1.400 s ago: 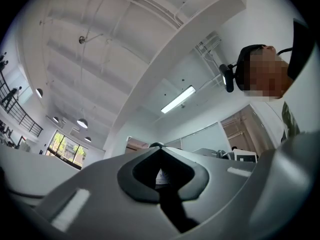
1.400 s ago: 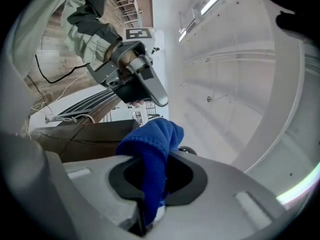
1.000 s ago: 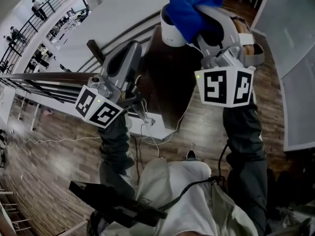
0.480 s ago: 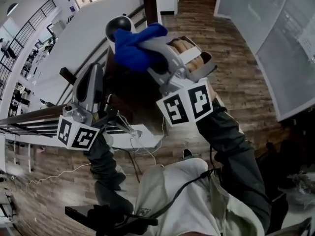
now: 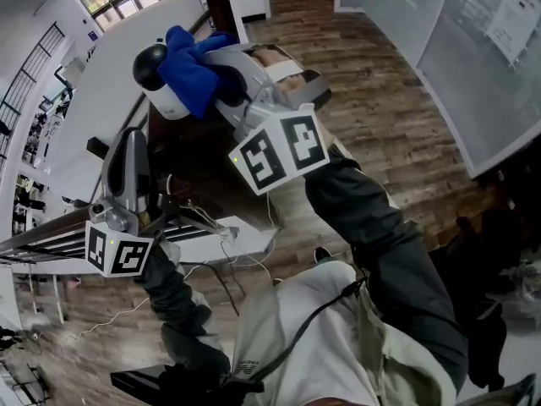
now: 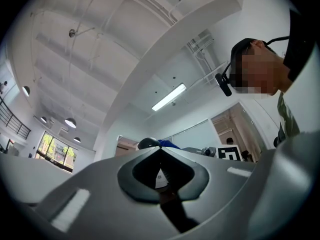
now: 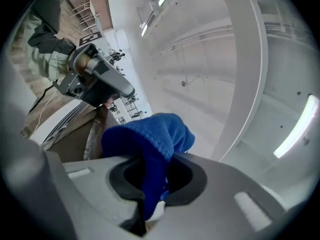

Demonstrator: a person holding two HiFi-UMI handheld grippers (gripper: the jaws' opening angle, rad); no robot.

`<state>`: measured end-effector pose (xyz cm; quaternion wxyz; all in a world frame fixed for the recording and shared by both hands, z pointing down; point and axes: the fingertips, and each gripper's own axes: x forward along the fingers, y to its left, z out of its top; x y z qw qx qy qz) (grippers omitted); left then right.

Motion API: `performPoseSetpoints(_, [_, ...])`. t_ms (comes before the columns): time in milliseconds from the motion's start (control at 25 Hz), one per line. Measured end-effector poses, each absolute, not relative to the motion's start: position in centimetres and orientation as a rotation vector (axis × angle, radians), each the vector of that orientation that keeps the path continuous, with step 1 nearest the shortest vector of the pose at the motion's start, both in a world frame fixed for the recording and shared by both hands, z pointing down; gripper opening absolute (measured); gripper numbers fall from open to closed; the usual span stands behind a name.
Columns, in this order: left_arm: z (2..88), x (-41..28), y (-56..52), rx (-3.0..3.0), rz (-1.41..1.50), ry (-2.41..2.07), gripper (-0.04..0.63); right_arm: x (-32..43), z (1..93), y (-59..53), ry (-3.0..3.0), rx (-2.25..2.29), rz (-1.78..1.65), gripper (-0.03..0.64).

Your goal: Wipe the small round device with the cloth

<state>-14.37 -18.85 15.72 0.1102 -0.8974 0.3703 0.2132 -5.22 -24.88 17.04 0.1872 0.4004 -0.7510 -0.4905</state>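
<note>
The small round device (image 5: 159, 87), white with a black dome, is at the top left of the head view. A blue cloth (image 5: 196, 68) lies against its right side, and my right gripper (image 5: 218, 64) is shut on that cloth. In the right gripper view the cloth (image 7: 152, 136) bulges out between the jaws and hides the device. My left gripper (image 5: 130, 138) hangs below the device, apart from it, jaws shut with nothing in them. Past the left gripper's jaws I see the device's dark dome (image 6: 148, 143) with a bit of the cloth (image 6: 170, 145).
A dark brown surface (image 5: 199, 155) lies under the device. A railing (image 5: 34, 239) runs at the left over a lower floor. White cables (image 5: 241, 256) trail across the wooden floor (image 5: 397, 117). A person's legs (image 5: 304, 337) fill the bottom.
The head view has swung, so device and cloth now sit further left. The right gripper stays shut on the cloth against the device. The left gripper has dropped lower and left.
</note>
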Motion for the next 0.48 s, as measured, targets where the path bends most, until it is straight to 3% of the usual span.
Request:
performPoseSetpoints(200, [15.6,-14.7,-18.8,-2.629,0.647,1.088,0.005,-4.6,18.7,-25.4,-2.115,0.999,-1.31,0.04])
performPoseSetpoints(480, [15.7,-14.8,-19.0,-2.646,0.664,1.078,0.005,-3.6,11.5,-27.5,-2.199,1.235,-1.375,0.04])
